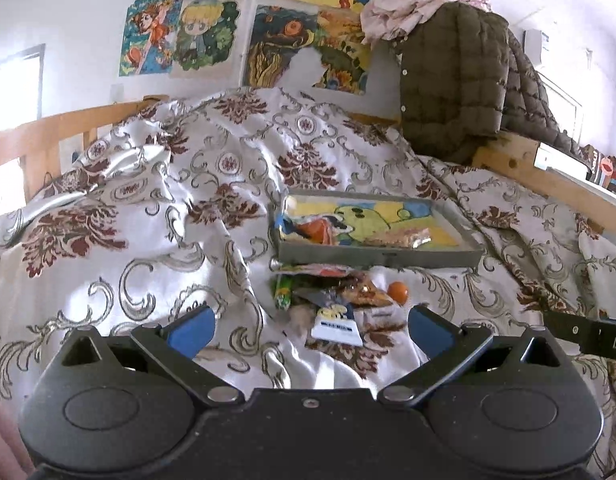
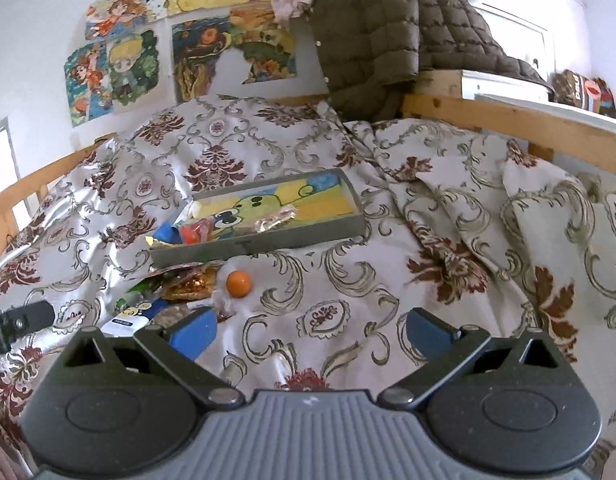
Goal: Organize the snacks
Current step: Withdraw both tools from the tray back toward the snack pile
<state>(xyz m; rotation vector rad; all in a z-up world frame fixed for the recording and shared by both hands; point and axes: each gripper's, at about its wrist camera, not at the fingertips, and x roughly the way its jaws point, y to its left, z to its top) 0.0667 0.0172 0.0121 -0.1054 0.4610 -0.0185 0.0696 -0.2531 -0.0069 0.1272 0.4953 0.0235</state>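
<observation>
A grey tray (image 1: 378, 258) (image 2: 268, 242) with a cartoon picture on its floor lies on the bed and holds a clear snack bag (image 1: 400, 238) (image 2: 274, 216) and orange and blue wrappers (image 1: 308, 232) (image 2: 188, 234). In front of it lies a loose pile: a white and blue packet (image 1: 334, 322) (image 2: 126, 318), a brown snack bag (image 1: 364, 292) (image 2: 188, 286), a green wrapper (image 1: 282, 292) and a small orange ball (image 1: 398, 292) (image 2: 239, 283). My left gripper (image 1: 310, 326) is open just short of the pile. My right gripper (image 2: 310, 328) is open over bare quilt, right of the pile.
The bed is covered by a rumpled white quilt (image 1: 148, 208) with maroon patterns. A wooden bed rail (image 2: 508, 120) runs along the right, with a dark padded jacket (image 1: 452, 76) hung over it. Drawings (image 1: 180, 36) cover the wall behind.
</observation>
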